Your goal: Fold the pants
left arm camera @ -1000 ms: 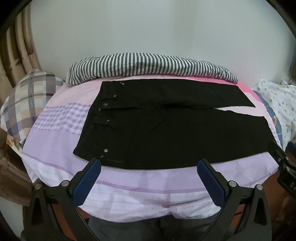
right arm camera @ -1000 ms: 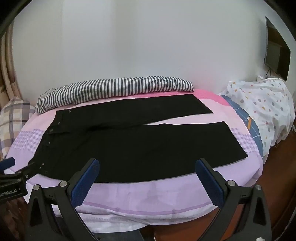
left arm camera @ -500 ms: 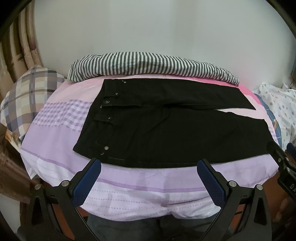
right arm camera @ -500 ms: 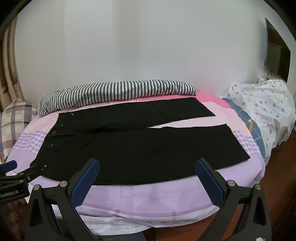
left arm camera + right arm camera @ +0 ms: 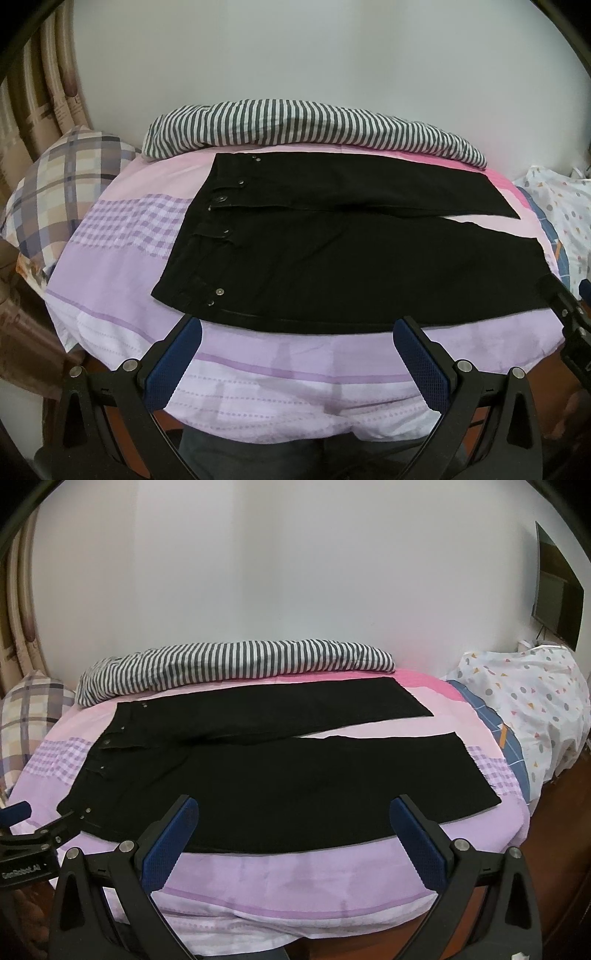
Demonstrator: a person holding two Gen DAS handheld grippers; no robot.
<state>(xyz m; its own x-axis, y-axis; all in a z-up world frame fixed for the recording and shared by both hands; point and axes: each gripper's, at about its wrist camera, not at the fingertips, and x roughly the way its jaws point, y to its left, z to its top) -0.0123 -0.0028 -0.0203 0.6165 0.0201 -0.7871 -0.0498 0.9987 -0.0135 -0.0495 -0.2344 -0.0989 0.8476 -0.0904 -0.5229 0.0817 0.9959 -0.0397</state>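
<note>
Now the black denim pants (image 5: 332, 258) lie crosswise just ahead — left gripper (image 5: 295, 354) nearer the waistband, right gripper (image 5: 291, 830) nearer the hems — both wide open, empty.

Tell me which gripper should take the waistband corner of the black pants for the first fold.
Left, probably. The left gripper, open, hangs just off the pants near the waistband corner. The right gripper, also open, faces the legs toward the hem.

Bare sheet (image 5: 295, 354) borders the pants (image 5: 351, 266) in front; a striped blanket (image 5: 306, 125) crowds their far edge.
</note>
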